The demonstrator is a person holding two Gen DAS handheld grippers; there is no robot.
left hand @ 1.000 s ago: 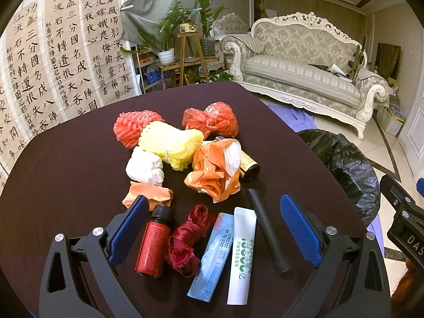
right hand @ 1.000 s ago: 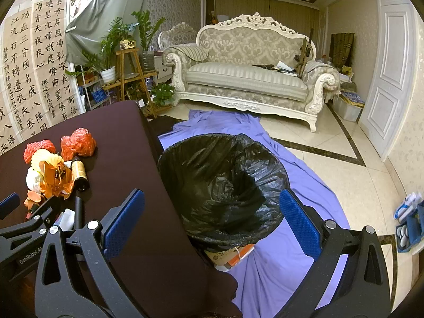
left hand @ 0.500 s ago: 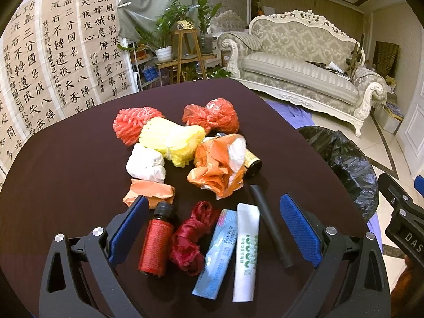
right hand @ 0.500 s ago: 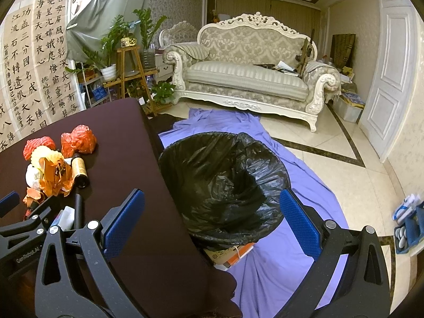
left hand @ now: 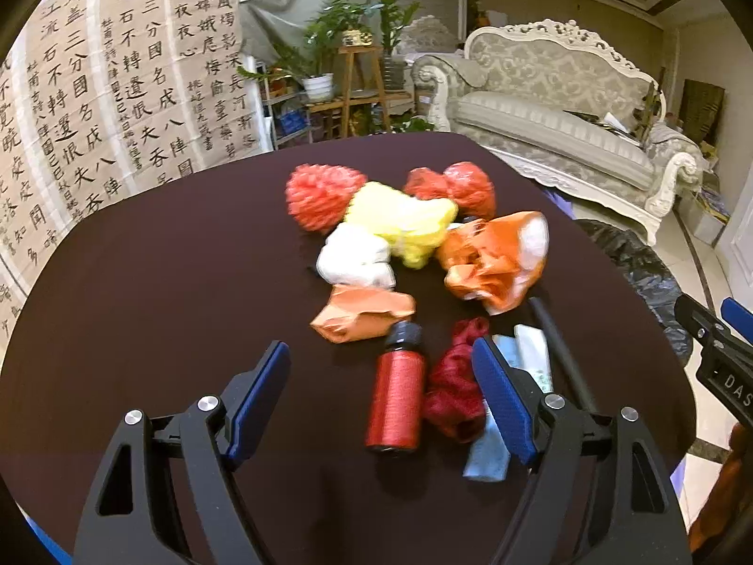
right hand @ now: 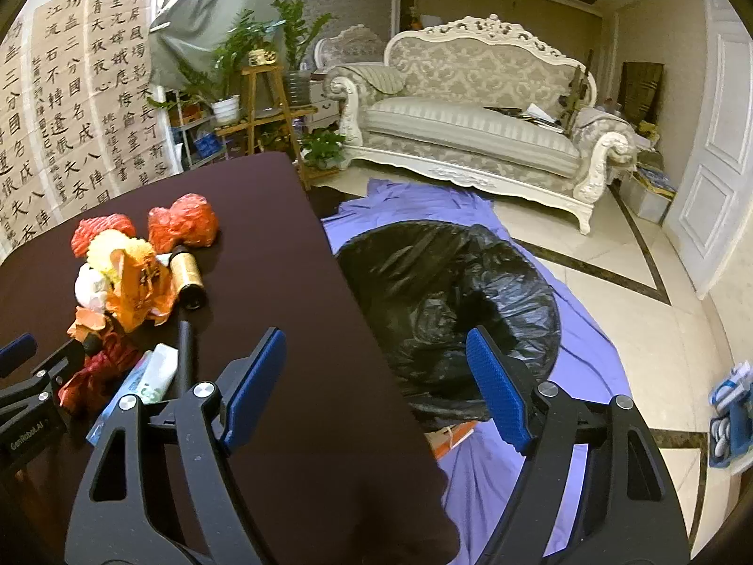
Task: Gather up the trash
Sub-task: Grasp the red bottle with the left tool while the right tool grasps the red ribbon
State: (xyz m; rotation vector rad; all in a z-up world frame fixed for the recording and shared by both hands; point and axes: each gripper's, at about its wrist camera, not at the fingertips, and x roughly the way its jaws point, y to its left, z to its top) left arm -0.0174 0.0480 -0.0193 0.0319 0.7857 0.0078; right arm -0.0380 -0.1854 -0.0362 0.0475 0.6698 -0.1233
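Observation:
A pile of trash lies on the dark round table [left hand: 141, 282]: a red bottle [left hand: 397, 400], a dark red mesh wad [left hand: 454, 391], an orange paper scrap [left hand: 362, 313], a white wad [left hand: 355, 259], a yellow wad [left hand: 407, 221], an orange bag [left hand: 499, 256], red net balls [left hand: 320, 195], tubes [left hand: 532, 353] and a black stick [left hand: 560, 353]. My left gripper [left hand: 381, 395] is open, low over the table, with the red bottle between its fingers. My right gripper [right hand: 376, 376] is open and empty, above the table edge beside the black-lined bin [right hand: 447, 301].
A gold-capped bottle [right hand: 188, 278] lies by the pile. The bin stands on a purple cloth [right hand: 588, 367] on the tiled floor right of the table. A white sofa [right hand: 470, 127], a plant stand [right hand: 263, 94] and calligraphy sheets [left hand: 94, 94] are behind.
My left gripper has shifted left and forward, so the red bottle now lies between its fingers instead of by the left finger. The right gripper has barely moved.

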